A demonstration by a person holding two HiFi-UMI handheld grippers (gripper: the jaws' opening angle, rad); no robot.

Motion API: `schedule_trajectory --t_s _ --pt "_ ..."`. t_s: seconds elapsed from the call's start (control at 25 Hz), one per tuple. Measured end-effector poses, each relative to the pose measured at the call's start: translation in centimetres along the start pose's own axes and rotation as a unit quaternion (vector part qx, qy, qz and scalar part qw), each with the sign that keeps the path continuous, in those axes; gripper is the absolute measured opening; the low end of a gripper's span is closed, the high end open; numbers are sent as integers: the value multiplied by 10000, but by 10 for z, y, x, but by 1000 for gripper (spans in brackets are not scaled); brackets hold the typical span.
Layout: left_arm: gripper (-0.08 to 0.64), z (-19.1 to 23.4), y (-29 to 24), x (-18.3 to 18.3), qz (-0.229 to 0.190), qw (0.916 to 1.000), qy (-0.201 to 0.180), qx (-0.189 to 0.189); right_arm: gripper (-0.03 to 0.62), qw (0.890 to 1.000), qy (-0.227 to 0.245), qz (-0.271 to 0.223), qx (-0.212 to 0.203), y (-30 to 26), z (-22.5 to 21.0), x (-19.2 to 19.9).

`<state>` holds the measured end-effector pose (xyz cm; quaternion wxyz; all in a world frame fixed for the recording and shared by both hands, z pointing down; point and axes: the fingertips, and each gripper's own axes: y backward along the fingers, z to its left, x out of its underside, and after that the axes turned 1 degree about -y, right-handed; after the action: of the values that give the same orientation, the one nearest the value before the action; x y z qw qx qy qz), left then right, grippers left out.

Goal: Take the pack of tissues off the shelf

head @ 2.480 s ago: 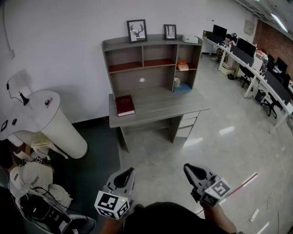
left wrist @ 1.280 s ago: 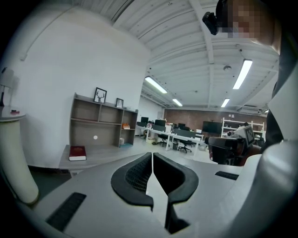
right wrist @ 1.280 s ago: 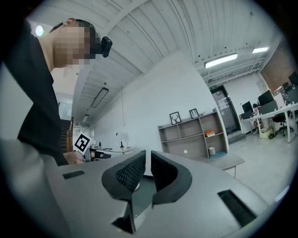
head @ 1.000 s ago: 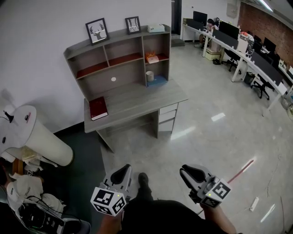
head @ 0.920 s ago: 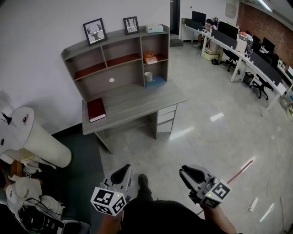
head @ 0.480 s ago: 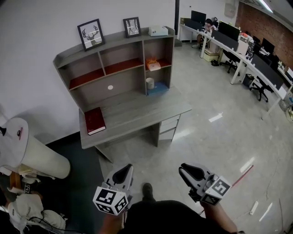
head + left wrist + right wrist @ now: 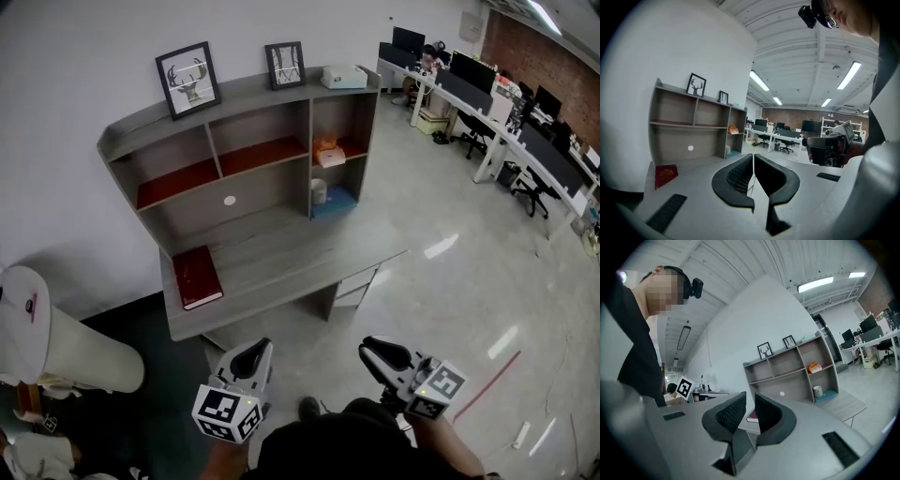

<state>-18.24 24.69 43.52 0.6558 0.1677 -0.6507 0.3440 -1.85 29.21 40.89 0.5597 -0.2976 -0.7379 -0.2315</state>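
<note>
Standing far off, left gripper (image 7: 255,350) and right gripper (image 7: 373,349) both closed and empty, I should near the shelf (image 7: 141,127), opening squarely before the orange pack (image 7: 328,153) ahead, probably tissues.

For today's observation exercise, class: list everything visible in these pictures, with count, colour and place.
desk with shelves: one, grey, against the white wall
framed pictures: two, black frames, on the top
box: one, white, top, right end
pack: one, orange, upper right compartment
cup: one, pale, lower right compartment
pad: one, blue, beside the cup
book: one, red, desktop's left side
column: one, white, floor left of desk
office desks: a row, white, far right
left gripper: one, grey, shut, empty
right gripper: one, grey, shut, empty
</note>
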Motion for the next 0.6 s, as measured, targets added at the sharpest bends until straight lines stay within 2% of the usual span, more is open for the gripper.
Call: schedule_trajectory --t_s 0.2,0.36,0.6 --pt "23 23 -30 -3 70 9999 102 -37 18 9994 -289 173 -19 -25 -28 11" --pt "22 34 -69 -8 138 9998 145 -34 18 9984 -557 -63 -35 -41 -69 -1" --pt "21 46 -148 -34 105 9999 49 -119 18 9990 -426 -17 -124 -60 -154 -17"
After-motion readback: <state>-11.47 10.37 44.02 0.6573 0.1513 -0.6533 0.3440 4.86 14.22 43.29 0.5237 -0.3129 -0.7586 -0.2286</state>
